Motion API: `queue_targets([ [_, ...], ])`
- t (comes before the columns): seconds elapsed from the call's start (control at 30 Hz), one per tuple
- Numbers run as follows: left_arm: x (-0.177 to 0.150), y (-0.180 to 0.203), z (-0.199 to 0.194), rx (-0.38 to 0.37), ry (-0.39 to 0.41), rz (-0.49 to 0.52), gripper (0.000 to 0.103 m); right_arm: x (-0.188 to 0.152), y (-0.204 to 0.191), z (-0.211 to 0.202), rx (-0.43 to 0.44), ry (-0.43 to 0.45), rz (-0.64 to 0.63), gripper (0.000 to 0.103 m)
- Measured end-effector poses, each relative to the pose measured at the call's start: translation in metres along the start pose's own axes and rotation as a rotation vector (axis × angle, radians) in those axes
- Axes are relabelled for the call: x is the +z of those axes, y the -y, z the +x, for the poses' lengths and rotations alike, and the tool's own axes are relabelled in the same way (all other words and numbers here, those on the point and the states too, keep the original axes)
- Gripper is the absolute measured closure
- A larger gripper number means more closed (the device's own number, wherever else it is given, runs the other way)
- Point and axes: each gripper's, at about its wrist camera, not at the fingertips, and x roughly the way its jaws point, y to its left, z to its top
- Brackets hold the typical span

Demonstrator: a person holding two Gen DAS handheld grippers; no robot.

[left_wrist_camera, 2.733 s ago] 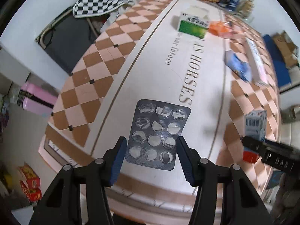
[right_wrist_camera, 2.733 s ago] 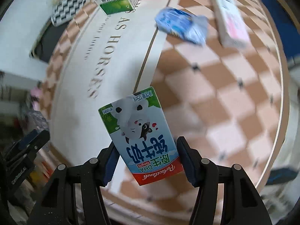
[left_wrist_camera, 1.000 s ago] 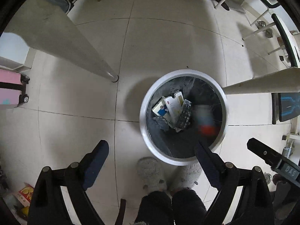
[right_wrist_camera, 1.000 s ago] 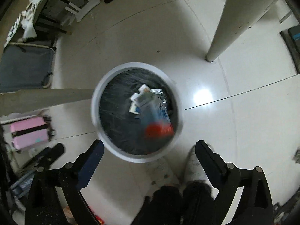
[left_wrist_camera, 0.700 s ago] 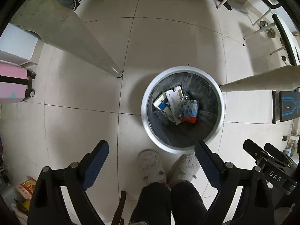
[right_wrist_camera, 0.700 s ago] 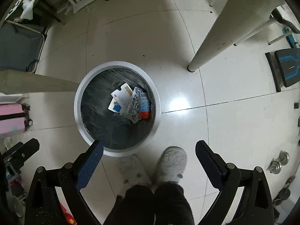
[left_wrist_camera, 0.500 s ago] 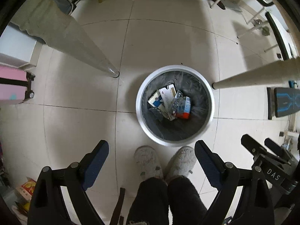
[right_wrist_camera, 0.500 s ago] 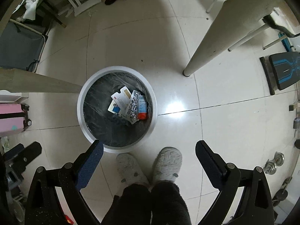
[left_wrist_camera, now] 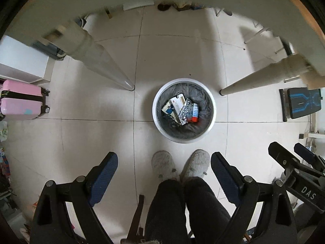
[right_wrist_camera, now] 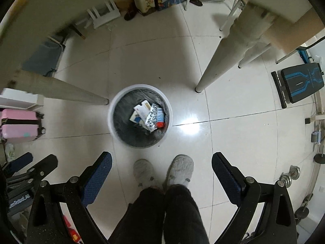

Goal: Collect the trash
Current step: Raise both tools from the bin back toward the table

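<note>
The pale tiled floor (right_wrist_camera: 233, 142) looked glossy, with a bright glare patch on it. The round white plastic bin (left_wrist_camera: 156, 120) held a crinkled, shiny dark plastic liner (left_wrist_camera: 203, 101). Inside lay a silvery foil blister pack (left_wrist_camera: 185, 111) and printed cardboard cartons (left_wrist_camera: 175, 104). The person's grey slippers (right_wrist_camera: 179, 169) looked fluffy. The pink hard-shell suitcase (left_wrist_camera: 19, 105) looked smooth.

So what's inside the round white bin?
The bin has a dark liner and holds a silver pill pack, a blue and red carton and white boxes. Anything under them is covered.
</note>
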Motion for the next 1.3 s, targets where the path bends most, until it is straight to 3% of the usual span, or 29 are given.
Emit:
queue_targets([
  [0.27, -0.011, 0.002, -0.098, 0.005, 0.065, 0.004, 0.009, -0.016, -0.015, -0.115, 0.050, 0.046, 0.019, 0.003],
  [0.43, -0.010, -0.001, -0.153, 0.019, 0.155, 0.017, 0.009, -0.015, -0.024, -0.178, 0.093, 0.082, 0.048, 0.003],
  [0.7, 0.036, -0.012, -0.205, 0.065, 0.250, -0.036, 0.009, 0.035, -0.035, -0.247, 0.161, 0.167, 0.095, 0.003],
  [0.9, 0.104, -0.015, -0.224, 0.096, 0.309, -0.092, 0.009, 0.116, -0.026, -0.269, 0.173, 0.209, 0.116, 0.003],
  [1.07, 0.182, -0.013, -0.216, 0.078, 0.270, -0.196, 0.009, 0.196, -0.010, -0.259, 0.186, 0.207, 0.134, 0.003],
  [1.23, 0.273, -0.003, -0.214, 0.065, 0.244, -0.276, 0.009, 0.315, -0.002, -0.231, 0.172, 0.169, 0.088, 0.003],
  [1.3, 0.317, -0.002, -0.216, 0.017, 0.235, -0.301, 0.009, 0.373, 0.002, -0.222, 0.169, 0.154, 0.069, 0.003],
])
